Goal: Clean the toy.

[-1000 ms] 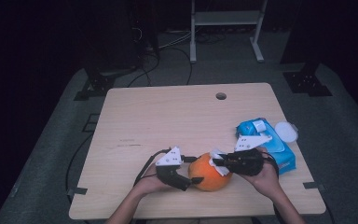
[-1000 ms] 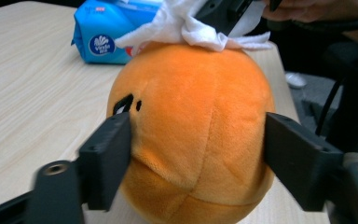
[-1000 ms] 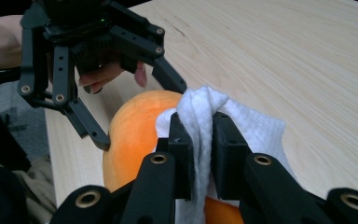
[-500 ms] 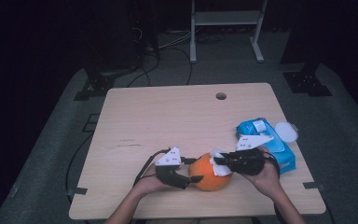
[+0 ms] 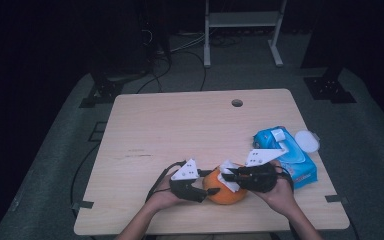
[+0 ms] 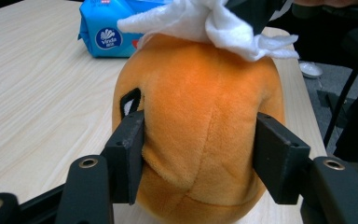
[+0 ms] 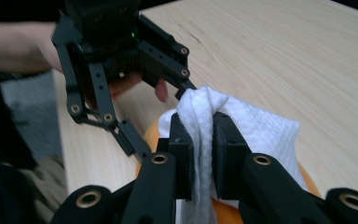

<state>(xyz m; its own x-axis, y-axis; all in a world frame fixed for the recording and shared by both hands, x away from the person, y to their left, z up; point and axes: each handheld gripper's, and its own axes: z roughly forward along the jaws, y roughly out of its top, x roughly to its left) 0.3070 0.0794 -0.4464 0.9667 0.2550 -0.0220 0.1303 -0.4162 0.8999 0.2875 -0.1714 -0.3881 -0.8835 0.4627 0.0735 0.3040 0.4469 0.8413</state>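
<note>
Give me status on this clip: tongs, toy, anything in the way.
Left tongs clamped on orange plush toy. Right tongs pinching white wipe on top of toy. Blue wipes pack beside right hand, not blocking.

Orange plush toy [image 6: 200,121]; white cloth [image 7: 205,121]; blue wipes pack [image 5: 286,154].

Plush toy [image 5: 226,191] near table's [image 5: 180,125] front edge, tissue [image 5: 228,175] on it, wipes pack [image 5: 290,155] to its right
</note>
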